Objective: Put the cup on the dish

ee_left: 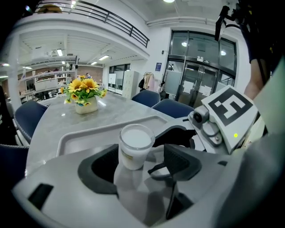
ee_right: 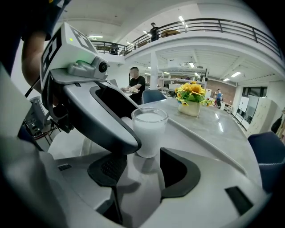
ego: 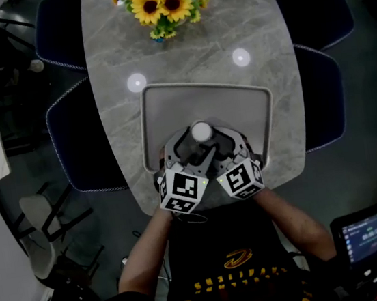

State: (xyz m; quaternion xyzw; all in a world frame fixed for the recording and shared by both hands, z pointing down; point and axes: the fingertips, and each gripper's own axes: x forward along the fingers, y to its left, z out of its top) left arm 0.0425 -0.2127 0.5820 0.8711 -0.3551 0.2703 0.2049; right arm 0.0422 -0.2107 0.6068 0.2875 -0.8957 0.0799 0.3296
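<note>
On my left, the left gripper (ee_left: 141, 154) had its jaws spread wide, and neither dark pad pressed on anything. The clear, straight-sided cup filled with white liquid (ee_left: 136, 146) stood upright just at their tips, closer to the left-hand jaw than to the other. I could not tell whether that jaw brushed the cup's wall.

From the head view the cup sat in the middle, between the two grippers and slightly ahead of both, with its long axis vertical and its mouth up. It rested on the near part of the pale grey rectangular tray with rounded corners (ego: 169, 111), which I took to be the dish. On that reading the placement looked as good as done.

On my right, the right gripper (ee_right: 142, 156) also had its jaws apart and empty. The cup stood dead ahead, just past their tips. The left gripper's grey body crossed close beside the cup there, so the left hand seemed the nearer one. Pulling straight back along each gripper's own line would be the safest way off without tipping the cup.

The tray held only the cup. Farther along the grey marble-patterned oval bench (ego: 183, 54), a small white pot held yellow sunflowers (ego: 159, 2).
</note>
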